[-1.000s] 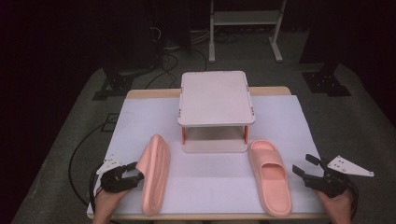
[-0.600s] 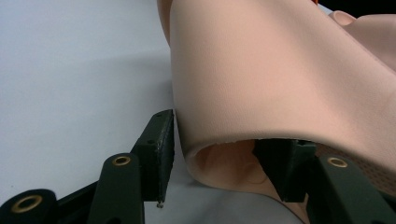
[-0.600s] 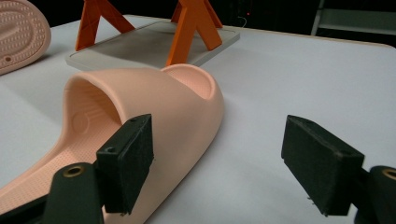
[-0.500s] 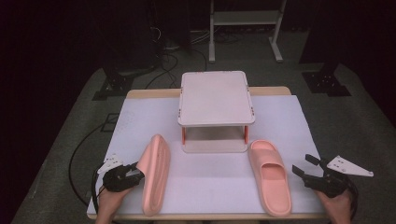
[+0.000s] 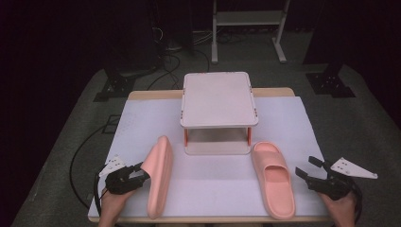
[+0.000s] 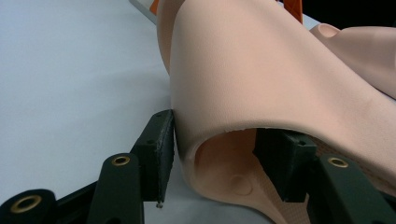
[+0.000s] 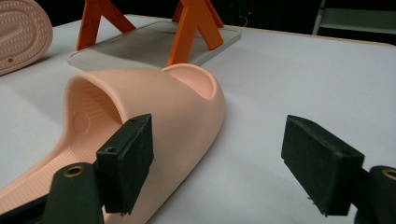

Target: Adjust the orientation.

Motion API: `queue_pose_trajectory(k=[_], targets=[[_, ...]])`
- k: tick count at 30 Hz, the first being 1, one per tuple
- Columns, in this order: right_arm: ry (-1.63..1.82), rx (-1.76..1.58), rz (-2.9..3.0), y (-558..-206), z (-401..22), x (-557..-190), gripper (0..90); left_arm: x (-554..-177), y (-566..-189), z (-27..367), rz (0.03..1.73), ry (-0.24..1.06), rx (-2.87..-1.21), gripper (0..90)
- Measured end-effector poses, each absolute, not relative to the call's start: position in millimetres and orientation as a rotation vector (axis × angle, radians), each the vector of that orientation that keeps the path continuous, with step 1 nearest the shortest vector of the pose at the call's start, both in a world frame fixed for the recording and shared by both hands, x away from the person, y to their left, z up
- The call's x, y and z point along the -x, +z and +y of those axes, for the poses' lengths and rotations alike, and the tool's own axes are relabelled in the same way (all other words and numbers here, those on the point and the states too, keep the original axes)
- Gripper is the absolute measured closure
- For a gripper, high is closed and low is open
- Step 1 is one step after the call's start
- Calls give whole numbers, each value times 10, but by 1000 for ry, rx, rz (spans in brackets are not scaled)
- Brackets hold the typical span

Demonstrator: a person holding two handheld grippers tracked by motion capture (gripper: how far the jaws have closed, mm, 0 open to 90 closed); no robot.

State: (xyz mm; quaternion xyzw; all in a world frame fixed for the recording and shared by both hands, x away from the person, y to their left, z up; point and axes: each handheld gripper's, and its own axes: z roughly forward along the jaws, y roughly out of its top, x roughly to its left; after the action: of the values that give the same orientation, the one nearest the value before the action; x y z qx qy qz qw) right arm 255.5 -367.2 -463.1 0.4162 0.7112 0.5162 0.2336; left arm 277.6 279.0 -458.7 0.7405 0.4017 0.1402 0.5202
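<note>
The left slipper (image 5: pixel 158 177) lies tipped on its edge at the near left of the table (image 5: pixel 215 179), sole side turned away from the rack. The left claw (image 5: pixel 138 174) has come in on it since a second ago. It stood off the slipper's outer side then; now one pad (image 6: pixel 159 154) sits against the outside of the strap and the other reaches inside the foot opening. The jaws straddle the strap's edge (image 6: pixel 205 135) with a small gap left on the inner side, so the claw is open around it and not yet pinching, as far as the left gripper view shows.

The right slipper (image 5: pixel 273 182) rests flat, sole down, at the near right of the table, toe toward the rack. The right claw (image 5: pixel 312 174) has not moved: it hovers just beside that slipper's outer edge, jaws wide apart and holding nothing.

Between the two slippers, farther back, stands the small two-tier rack (image 5: pixel 218 101) on orange legs, both shelves bare.

My reading: the left grasp is about to close, which should let that slipper be lifted and probably set on the rack.
</note>
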Motion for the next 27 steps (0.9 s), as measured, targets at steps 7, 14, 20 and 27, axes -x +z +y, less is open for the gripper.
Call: queue_pose_trajectory(k=[7, 14, 20, 27], targets=[[1420, -1139, 1955, -4636, -3664, -2561, 245, -2766, -4549, 2743, 940, 339, -1762, 476], [1421, -1140, 1958, -4635, -3661, -2563, 245, -2762, -4527, 2707, 923, 344, -1750, 484], [1420, -1140, 1956, -4634, -3662, -2560, 245, -2761, -4506, 2666, 906, 352, -1752, 492], [1420, -1136, 1955, -4627, -3669, -2552, 245, -2772, -4506, 2597, 906, 359, -1765, 485]])
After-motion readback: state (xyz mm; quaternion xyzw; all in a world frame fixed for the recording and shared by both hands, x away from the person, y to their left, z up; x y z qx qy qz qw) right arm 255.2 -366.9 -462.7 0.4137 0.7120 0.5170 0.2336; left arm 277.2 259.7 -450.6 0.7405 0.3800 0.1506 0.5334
